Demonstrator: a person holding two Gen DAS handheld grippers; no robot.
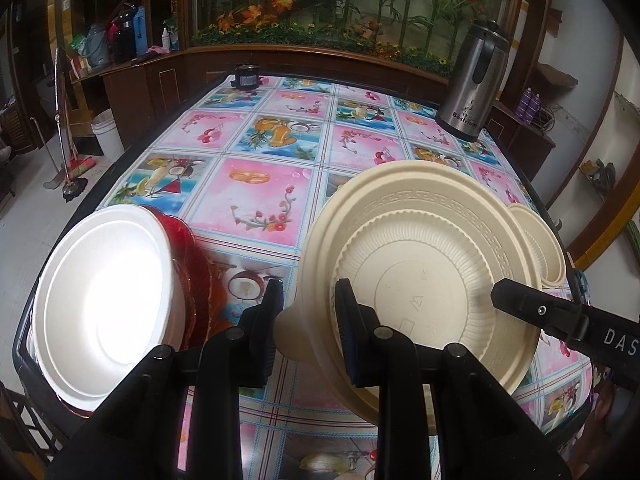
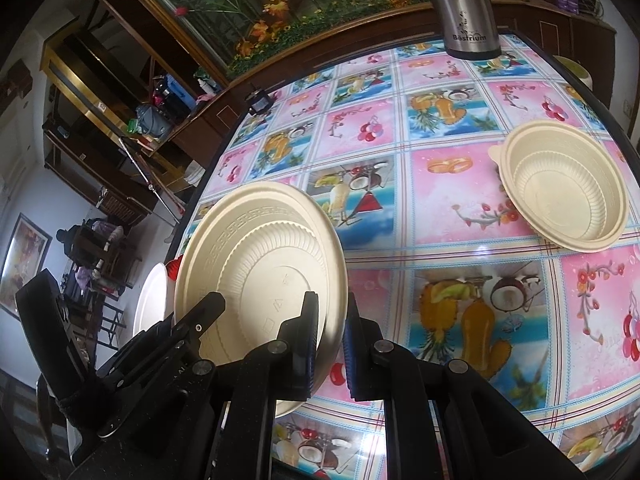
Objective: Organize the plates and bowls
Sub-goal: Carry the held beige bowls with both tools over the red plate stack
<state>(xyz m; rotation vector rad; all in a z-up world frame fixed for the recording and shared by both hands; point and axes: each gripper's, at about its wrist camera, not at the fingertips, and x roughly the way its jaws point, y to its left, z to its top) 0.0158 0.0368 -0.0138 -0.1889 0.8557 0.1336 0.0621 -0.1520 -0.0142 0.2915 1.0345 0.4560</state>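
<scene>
Cream ribbed bowl (image 1: 432, 280) fills the lower right of the left view, tilted above the worktop (image 1: 256, 196), key-pattern band around it. Left gripper (image 1: 308, 312) jaws clamp its tabbed rim; right gripper (image 2: 332, 336) jaws pinch the opposite rim.

Both grippers are pointed steeply downward and forward. The left gripper (image 1: 306, 320) is closed on the rim tab of a cream plate (image 1: 432, 280). The right gripper (image 2: 330, 340) is clamped on the opposite rim of that plate, whose edge is pinched between its nearly closed jaws.
</scene>
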